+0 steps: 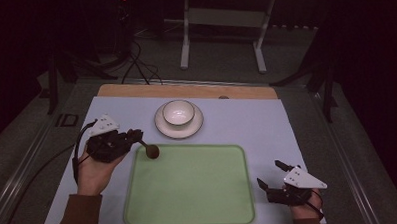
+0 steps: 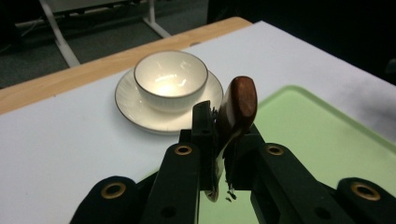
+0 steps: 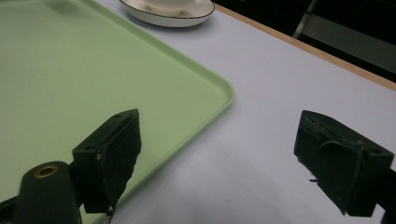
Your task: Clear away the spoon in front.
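My left gripper (image 1: 137, 138) is shut on a brown wooden spoon (image 1: 151, 150), holding it by the handle; the spoon's bowl hangs over the upper left corner of the green tray (image 1: 190, 212). In the left gripper view the spoon (image 2: 238, 105) stands up between the shut jaws. A white bowl (image 1: 178, 112) sits on a white saucer (image 1: 162, 127) just beyond the tray; they appear as bowl (image 2: 170, 79) and saucer (image 2: 135, 109) ahead of the left jaws. My right gripper (image 1: 272, 174) rests open at the tray's right side, near the table's front edge, with nothing between its fingers (image 3: 112, 158).
A light sheet (image 1: 267, 124) covers the table, with a bare wooden strip (image 1: 185, 90) along the far edge. Behind the table stands a white metal frame (image 1: 221, 21) and cables lie on the floor. The tray's edge (image 3: 219, 105) lies left of the right jaws.
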